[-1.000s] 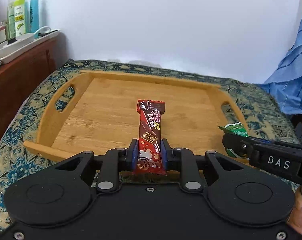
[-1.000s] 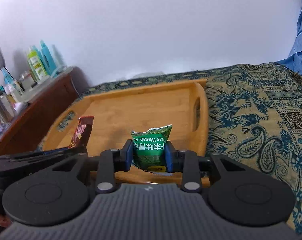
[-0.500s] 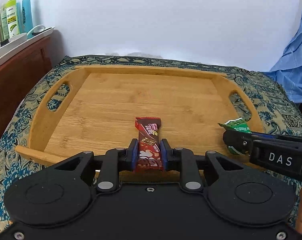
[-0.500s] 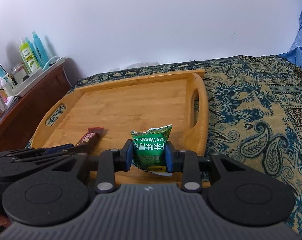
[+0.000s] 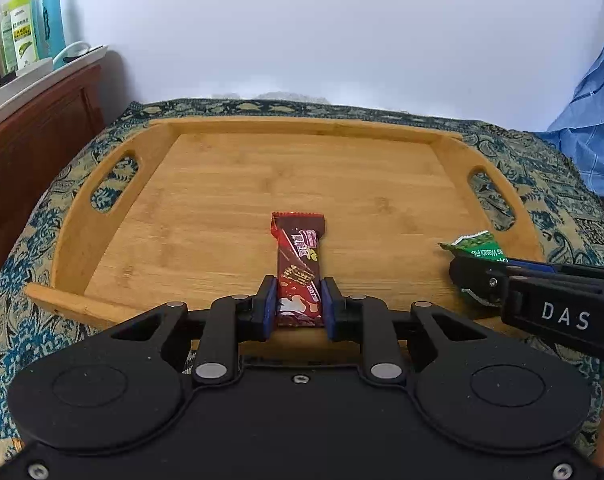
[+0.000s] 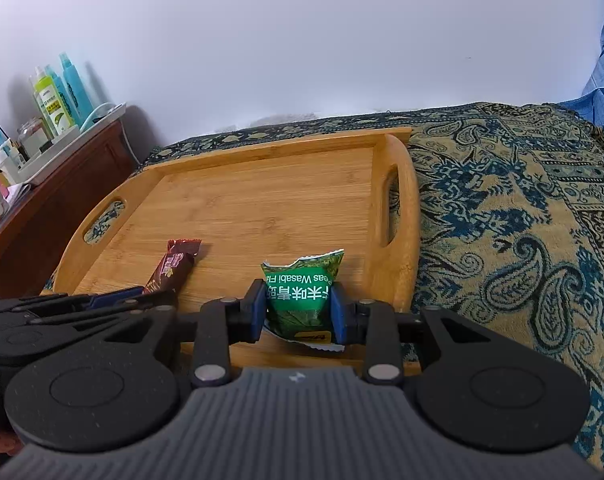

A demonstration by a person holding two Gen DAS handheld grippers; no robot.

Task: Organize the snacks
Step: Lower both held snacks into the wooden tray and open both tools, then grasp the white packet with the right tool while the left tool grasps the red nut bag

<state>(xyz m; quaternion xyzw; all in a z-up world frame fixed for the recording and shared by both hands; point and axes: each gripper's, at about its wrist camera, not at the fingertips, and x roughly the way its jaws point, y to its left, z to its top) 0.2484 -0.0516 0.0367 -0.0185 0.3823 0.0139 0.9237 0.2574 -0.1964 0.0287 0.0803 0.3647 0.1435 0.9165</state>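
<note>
Left gripper (image 5: 298, 307): fingers closed on the near end of the red wafer bar (image 5: 299, 264). Bar points away from the gripper, lengthwise over the tray floor. It looks low enough to touch the wood at its far end, but contact cannot be confirmed. Judgement: the end grip keeps the fingers clear of the near rim while the bar is set down flat.

Right gripper (image 6: 298, 309): fingers closed on the lower part of the green wasabi pea packet (image 6: 302, 294), held upright with its print upside down and its torn top edge pointing away. It sits over the near right part of the bamboo tray (image 5: 114, 200), just inside the right handle wall. The bar sits left of it, the two apart.

Judgement: both snacks are in the placing step, side by side in the tray's near half.

The tray's far half holds nothing that shows, so nothing blocks either release. Only the raised rim and right handle wall crowd the packet.

Tray rests on a paisley cloth (image 6: 521, 216). Left of the tray, a dark wood cabinet (image 5: 34, 140) carries bottles (image 5: 26, 36). Right of the tray, a blue striped fabric (image 5: 589, 120). White wall behind.
</note>
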